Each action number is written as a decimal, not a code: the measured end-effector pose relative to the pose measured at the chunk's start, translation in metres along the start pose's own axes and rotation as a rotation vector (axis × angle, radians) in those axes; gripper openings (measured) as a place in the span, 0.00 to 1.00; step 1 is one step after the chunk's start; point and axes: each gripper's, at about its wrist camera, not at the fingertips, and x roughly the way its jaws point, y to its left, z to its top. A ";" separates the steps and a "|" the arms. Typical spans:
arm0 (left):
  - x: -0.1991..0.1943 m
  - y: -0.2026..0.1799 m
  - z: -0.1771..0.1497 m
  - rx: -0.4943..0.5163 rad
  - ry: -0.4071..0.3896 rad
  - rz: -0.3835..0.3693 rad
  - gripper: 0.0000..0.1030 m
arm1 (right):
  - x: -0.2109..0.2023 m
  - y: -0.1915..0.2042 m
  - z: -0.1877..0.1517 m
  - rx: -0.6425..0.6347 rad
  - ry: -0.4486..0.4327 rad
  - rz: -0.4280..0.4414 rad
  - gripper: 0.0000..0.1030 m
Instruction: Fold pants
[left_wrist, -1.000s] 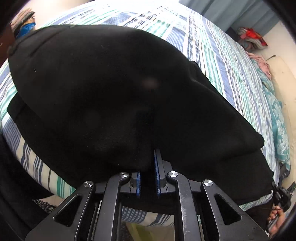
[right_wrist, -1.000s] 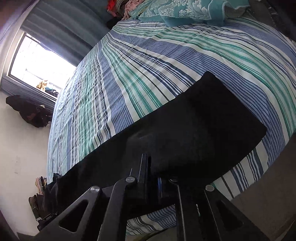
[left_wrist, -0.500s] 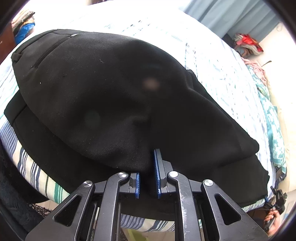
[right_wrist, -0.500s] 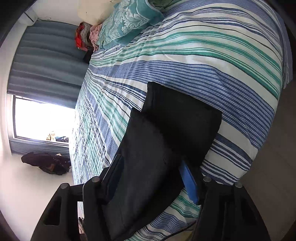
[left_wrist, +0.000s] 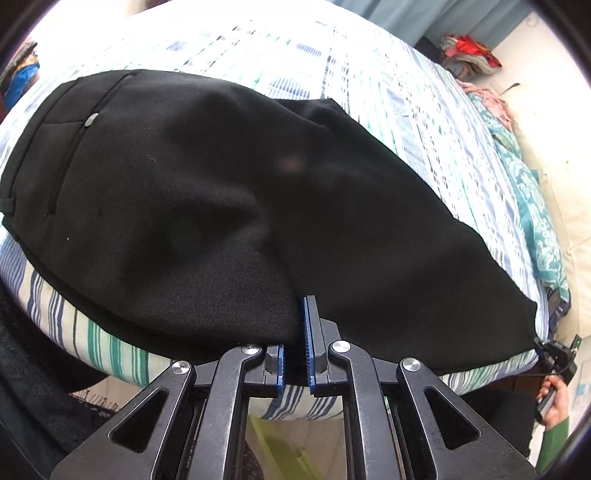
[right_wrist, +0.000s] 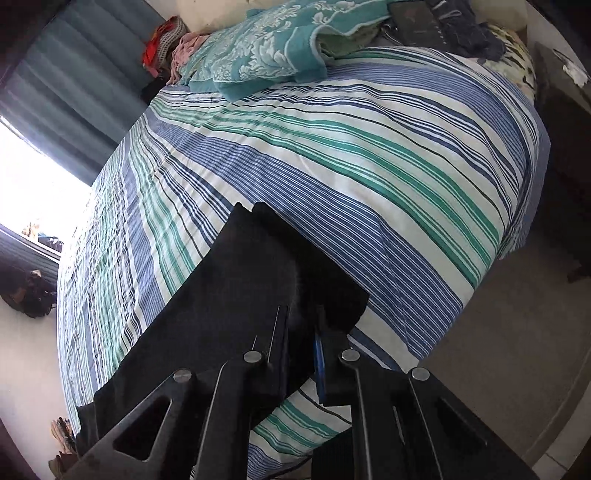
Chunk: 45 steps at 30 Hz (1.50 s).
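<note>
Left wrist view: the black pants (left_wrist: 221, 192) are soft, smooth cloth. They lie spread over the near edge of the bed (left_wrist: 388, 85). The waist end is at the left, with a pocket seam and a small button. One layer is folded over another, and the legs run off to the right. The left gripper (left_wrist: 295, 343) has black metal arms and blue ridged pads. Its jaws are almost closed and pinch a bunched fold of the pants. Far right, a hand (left_wrist: 554, 402) in a green sleeve holds the right gripper (left_wrist: 554, 354) at the leg end.

Right wrist view: the right gripper (right_wrist: 301, 336) has just been closing. Its jaws are nearly together and nip the end of the pants (right_wrist: 236, 295). The cloth there makes a flat, long strip with square corners. The bed cover (right_wrist: 369, 166) has blue, green and white stripes. A teal flowery pillow (right_wrist: 258, 55) sits at the far end. Grey curtains (right_wrist: 74, 99) hang by a bright window (right_wrist: 33, 192).
</note>
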 end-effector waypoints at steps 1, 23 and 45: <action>0.000 0.002 0.000 -0.005 0.002 -0.007 0.07 | 0.000 -0.004 0.001 0.011 0.002 0.001 0.11; 0.000 -0.024 -0.021 0.066 0.022 0.080 0.06 | 0.001 0.008 -0.002 -0.040 -0.014 -0.064 0.12; -0.039 -0.047 0.010 0.243 -0.089 0.245 0.74 | -0.048 -0.019 0.006 -0.037 -0.075 -0.055 0.59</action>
